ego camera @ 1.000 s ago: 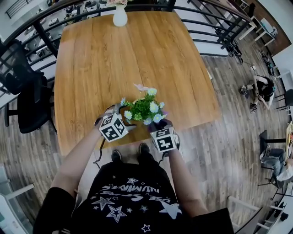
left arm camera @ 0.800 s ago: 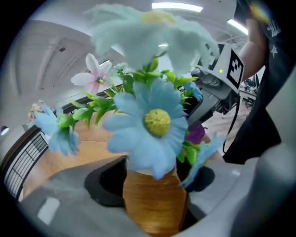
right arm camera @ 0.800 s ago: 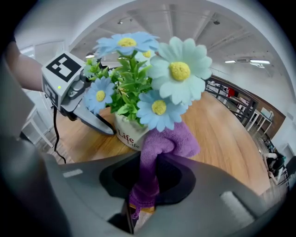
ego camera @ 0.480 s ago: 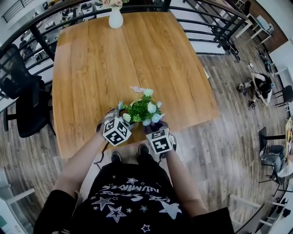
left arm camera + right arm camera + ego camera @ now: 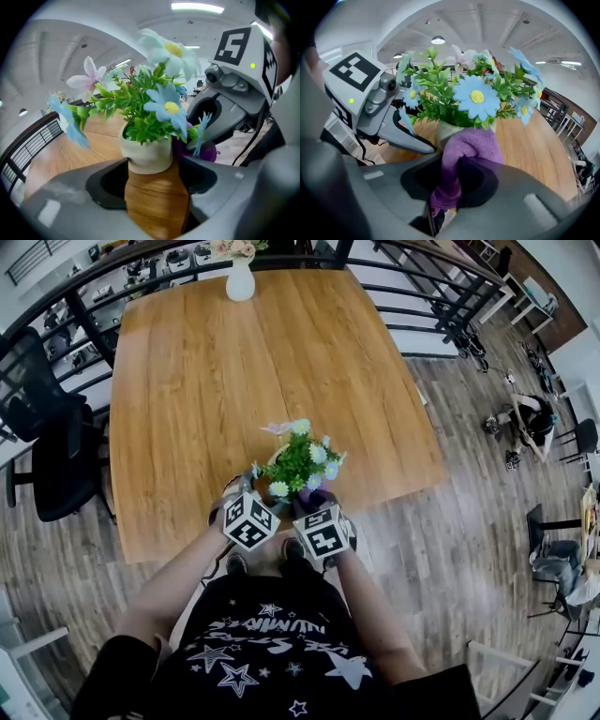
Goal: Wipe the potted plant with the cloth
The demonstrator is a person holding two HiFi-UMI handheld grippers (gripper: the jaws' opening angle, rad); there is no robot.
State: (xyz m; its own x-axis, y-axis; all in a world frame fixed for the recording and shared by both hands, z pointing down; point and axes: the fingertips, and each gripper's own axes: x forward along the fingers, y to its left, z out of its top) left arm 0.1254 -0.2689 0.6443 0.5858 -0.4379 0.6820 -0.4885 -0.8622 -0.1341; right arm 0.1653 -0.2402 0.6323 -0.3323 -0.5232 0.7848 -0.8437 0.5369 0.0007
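Left fingers [image 5: 70, 197]: yours have just closed onto the pot [image 5: 145, 154]
Right fingers [image 5: 525, 187]: you clamp the cloth [image 5: 471, 145], which lies against the pot
Plant [image 5: 300, 460]: upright by the worktop's [image 5: 234, 362] near edge

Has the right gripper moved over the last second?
Yes. Against the table's near edge, the right gripper has slid slightly left, toward the left gripper, with the cloth in its jaws.
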